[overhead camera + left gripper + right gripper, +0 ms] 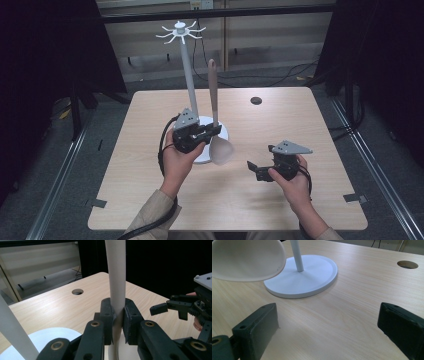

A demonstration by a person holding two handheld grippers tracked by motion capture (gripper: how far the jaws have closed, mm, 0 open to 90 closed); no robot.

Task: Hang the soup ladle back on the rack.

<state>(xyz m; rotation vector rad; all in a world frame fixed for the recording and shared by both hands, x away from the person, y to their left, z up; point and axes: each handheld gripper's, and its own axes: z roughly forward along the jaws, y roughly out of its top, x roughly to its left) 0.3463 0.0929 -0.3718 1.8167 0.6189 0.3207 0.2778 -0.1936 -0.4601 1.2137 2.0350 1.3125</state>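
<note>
A beige spoon-shaped utensil (214, 95) stands upright, bowl (222, 151) down, handle up. My left gripper (216, 129) is shut on its handle (117, 277) just above the bowl, near the white rack. The rack is a white pole (189, 75) with hooks (179, 32) at the top, on a round white base (312, 275). The spoon's bowl (247, 260) hangs just above the table beside that base. My right gripper (253, 167) rests at the table's right front, jaws wide open with nothing between them, pointing left toward the rack.
A light wooden table (280, 125) has a round cable hole (256, 100) at the back right. Dark curtains stand on both sides, and cables lie on the floor behind the table.
</note>
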